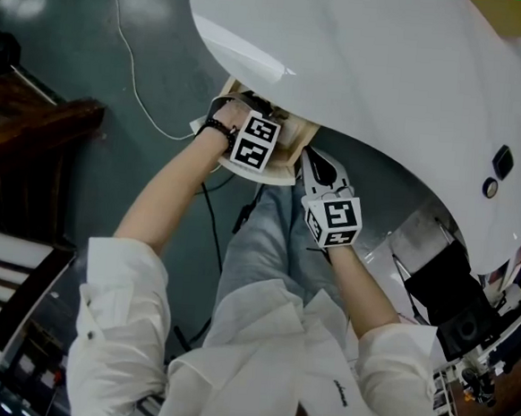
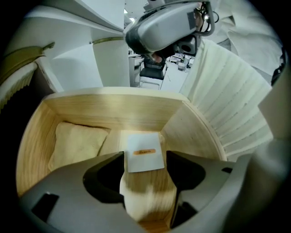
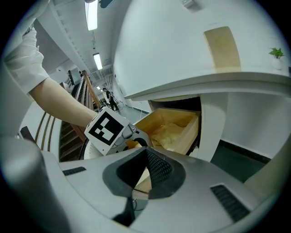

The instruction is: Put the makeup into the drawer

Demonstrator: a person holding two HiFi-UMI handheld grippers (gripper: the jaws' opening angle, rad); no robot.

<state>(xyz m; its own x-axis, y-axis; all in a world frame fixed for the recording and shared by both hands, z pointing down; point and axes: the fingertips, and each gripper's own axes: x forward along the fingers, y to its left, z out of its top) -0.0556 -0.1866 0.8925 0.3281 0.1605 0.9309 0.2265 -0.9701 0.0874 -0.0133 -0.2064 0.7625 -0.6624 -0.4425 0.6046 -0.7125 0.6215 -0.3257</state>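
A wooden drawer (image 1: pixel 294 141) stands pulled out from under the white curved table (image 1: pixel 387 78). My left gripper (image 1: pixel 250 110) points steeply down into the drawer (image 2: pixel 113 109). It is shut on the makeup box (image 2: pixel 146 182), a wood-grain case with a white label (image 2: pixel 144 154), which fills the wide gap between the jaws just above the drawer floor. A cream pouch (image 2: pixel 75 143) lies in the drawer's left part. My right gripper (image 1: pixel 312 159) hovers beside the drawer's right side, shut on nothing (image 3: pixel 146 154). The right gripper view shows the left gripper (image 3: pixel 132 136) over the drawer (image 3: pixel 186 132) and the pouch (image 3: pixel 170 129).
A thin white cable (image 1: pixel 135 85) trails over the dark floor at the left. Dark wooden furniture (image 1: pixel 24 130) stands at the far left. Black equipment (image 1: pixel 451 298) sits at the lower right. A white ribbed panel (image 2: pixel 232 104) rises beside the drawer's right wall.
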